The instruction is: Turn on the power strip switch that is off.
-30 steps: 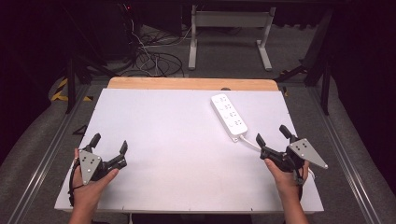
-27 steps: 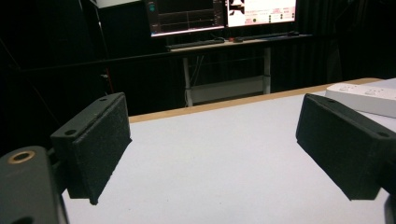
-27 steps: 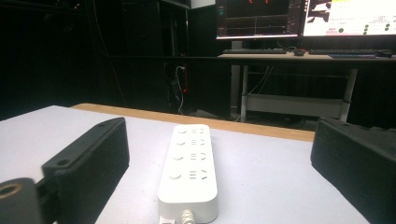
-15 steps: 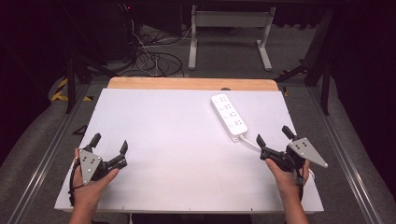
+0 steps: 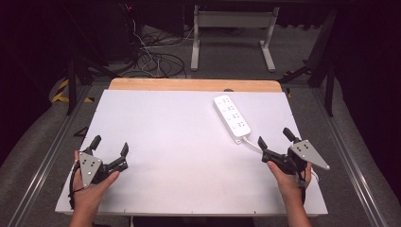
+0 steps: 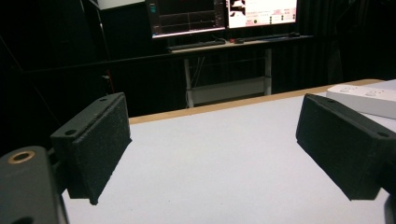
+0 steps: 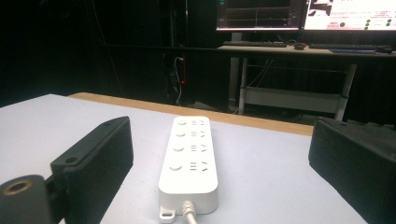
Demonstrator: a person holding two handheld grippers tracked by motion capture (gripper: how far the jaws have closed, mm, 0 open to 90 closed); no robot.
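Nearest the right hand, a white power strip (image 5: 231, 117) lies flat on the white table (image 5: 179, 142), toward the far right part of the top, its length running from the far edge back toward the person. Its white cord (image 5: 253, 144) leaves the near end and runs toward the right gripper (image 5: 277, 138), which sits just behind that end with its jaws spread wide and nothing between them; in the right gripper view the strip (image 7: 189, 161) lies straight ahead between the two jaws. Well apart, at the near left corner, the left gripper (image 5: 111, 146) is likewise spread and empty, held in the left hand (image 5: 92, 187) and aimed across bare tabletop. Beyond the table, a desk carries lit monitors (image 7: 308, 14), and cables (image 5: 156, 61) coil on the floor.
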